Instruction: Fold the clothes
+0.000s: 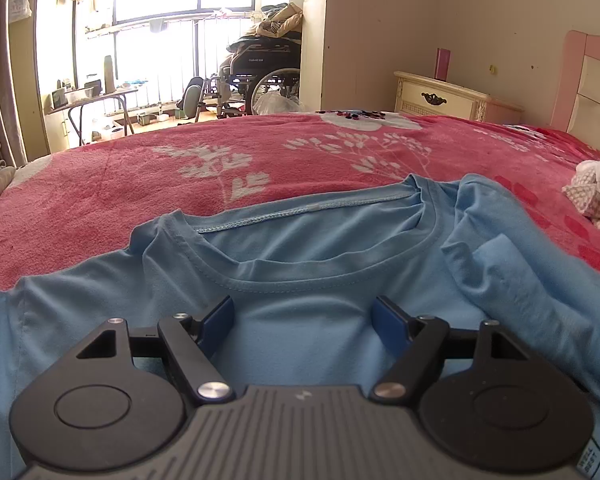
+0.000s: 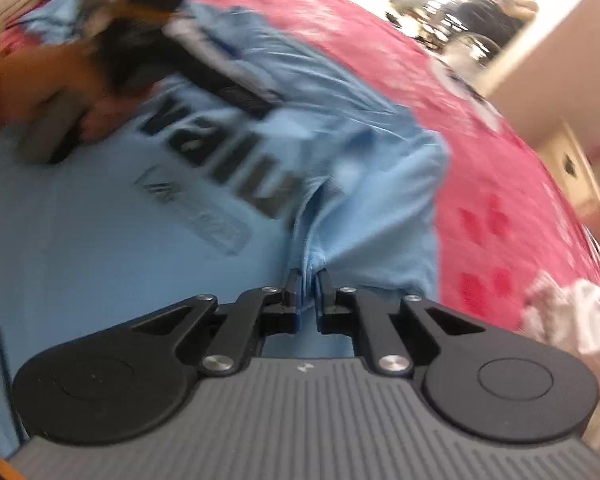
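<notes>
- Blue T-shirt [image 1: 320, 248] is lying spread on the red blanket [image 1: 140, 184] of the bed, collar facing the far edge.
- Left gripper [image 1: 303, 318] is hovering over the chest, jaws wide apart, holding nothing.
- Right gripper [image 2: 309, 284] is pinching a fabric fold, jaws nearly closed; open blanket lies beyond.

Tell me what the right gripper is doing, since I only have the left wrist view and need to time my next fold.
Observer: The right gripper is shut on a bunched fold of the blue T-shirt.
Operator: Is there any print on the shirt? I see only plain fabric by the collar.
Observer: Yes, large dark lettering runs across the shirt ahead of the right gripper.
Operator: Can you see my left gripper from there?
Observer: A dark, blurred shape sits over the shirt at the upper left; too smeared to say what it is.
</notes>
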A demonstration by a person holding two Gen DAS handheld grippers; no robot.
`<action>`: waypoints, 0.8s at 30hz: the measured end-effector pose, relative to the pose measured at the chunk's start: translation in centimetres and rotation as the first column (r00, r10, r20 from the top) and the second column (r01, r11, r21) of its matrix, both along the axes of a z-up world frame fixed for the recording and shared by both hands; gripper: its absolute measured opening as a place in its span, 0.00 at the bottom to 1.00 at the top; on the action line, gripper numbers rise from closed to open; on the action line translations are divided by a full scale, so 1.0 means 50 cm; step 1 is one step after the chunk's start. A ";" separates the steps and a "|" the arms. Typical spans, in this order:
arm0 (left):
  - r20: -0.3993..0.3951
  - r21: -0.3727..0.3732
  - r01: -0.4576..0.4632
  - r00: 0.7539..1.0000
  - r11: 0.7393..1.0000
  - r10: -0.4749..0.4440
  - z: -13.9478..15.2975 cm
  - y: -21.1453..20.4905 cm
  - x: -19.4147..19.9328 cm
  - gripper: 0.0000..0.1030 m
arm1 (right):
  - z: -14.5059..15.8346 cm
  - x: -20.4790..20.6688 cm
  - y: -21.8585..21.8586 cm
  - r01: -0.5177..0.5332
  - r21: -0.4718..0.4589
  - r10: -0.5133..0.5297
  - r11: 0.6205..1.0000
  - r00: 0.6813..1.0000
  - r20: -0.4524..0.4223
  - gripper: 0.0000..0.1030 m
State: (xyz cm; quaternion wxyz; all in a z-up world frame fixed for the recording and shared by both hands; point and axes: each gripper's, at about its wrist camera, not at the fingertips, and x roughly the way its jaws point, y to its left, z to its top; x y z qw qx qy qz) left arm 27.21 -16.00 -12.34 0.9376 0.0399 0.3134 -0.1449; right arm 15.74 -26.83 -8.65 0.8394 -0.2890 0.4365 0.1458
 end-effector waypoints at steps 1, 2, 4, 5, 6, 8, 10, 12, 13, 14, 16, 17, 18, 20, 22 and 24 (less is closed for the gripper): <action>-0.001 -0.001 0.000 1.000 1.000 0.000 0.000 0.000 0.000 0.75 | 0.004 -0.005 0.004 -0.020 0.023 0.020 1.000 1.000 -0.011 0.13; -0.001 -0.001 0.000 1.000 1.000 0.000 0.001 0.000 0.001 0.75 | 0.010 -0.011 0.008 -0.039 0.050 0.040 0.998 0.999 -0.020 0.14; -0.001 -0.002 0.000 1.000 1.000 0.000 0.000 0.000 0.000 0.75 | 0.026 -0.014 0.007 -0.041 0.089 0.043 0.995 0.999 -0.016 0.16; -0.002 -0.003 0.000 1.000 1.000 0.000 0.001 0.000 0.000 0.75 | 0.035 -0.010 0.001 -0.025 0.104 0.026 0.994 1.000 -0.008 0.17; -0.003 -0.012 0.001 1.000 1.000 -0.001 0.003 0.002 0.000 0.75 | 0.045 -0.004 -0.010 0.006 0.130 -0.005 0.992 1.000 -0.003 0.17; -0.006 -0.055 0.006 1.000 0.998 -0.006 0.014 0.014 0.000 0.75 | 0.062 0.010 -0.037 0.089 0.198 -0.091 0.976 0.996 0.000 0.17; -0.007 -0.144 0.008 1.000 0.990 -0.009 0.034 0.036 -0.004 0.75 | 0.077 0.025 -0.071 0.192 0.285 -0.198 0.939 0.980 -0.011 0.18; -0.018 -0.229 0.032 0.999 0.973 -0.038 0.054 0.046 -0.010 0.75 | 0.084 0.038 -0.121 0.331 0.405 -0.339 0.853 0.939 -0.053 0.28; -0.028 -0.250 0.061 0.997 0.966 -0.070 0.062 0.041 -0.009 0.75 | 0.074 0.044 -0.155 0.410 0.481 -0.409 0.775 0.905 -0.112 0.28; -0.046 -0.256 0.092 0.993 0.962 -0.107 0.067 0.026 -0.005 0.75 | 0.062 0.050 -0.190 0.486 0.548 -0.471 0.681 0.864 -0.181 0.28; -0.084 -0.265 0.155 0.980 0.952 -0.183 0.077 -0.008 0.005 0.74 | 0.038 0.063 -0.260 0.614 0.644 -0.557 0.457 0.762 -0.332 0.28; -0.111 -0.264 0.181 0.970 0.948 -0.216 0.077 -0.029 0.014 0.74 | 0.021 0.068 -0.283 0.648 0.667 -0.573 0.368 0.723 -0.387 0.29; -0.139 -0.262 0.206 0.959 0.943 -0.248 0.076 -0.051 0.024 0.74 | 0.003 0.072 -0.304 0.675 0.682 -0.581 0.282 0.686 -0.439 0.29; -0.191 -0.250 0.237 0.939 0.939 -0.287 0.069 -0.093 0.043 0.73 | -0.031 0.084 -0.339 0.708 0.693 -0.583 0.135 0.622 -0.522 0.29; -0.206 -0.183 0.232 0.941 0.955 -0.268 0.052 -0.120 0.054 0.62 | -0.058 0.102 -0.359 0.714 0.697 -0.586 0.069 0.595 -0.551 0.29; -0.200 -0.175 0.209 0.949 0.962 -0.243 0.044 -0.111 0.055 0.41 | -0.080 0.112 -0.382 0.708 0.706 -0.597 0.004 0.568 -0.567 0.27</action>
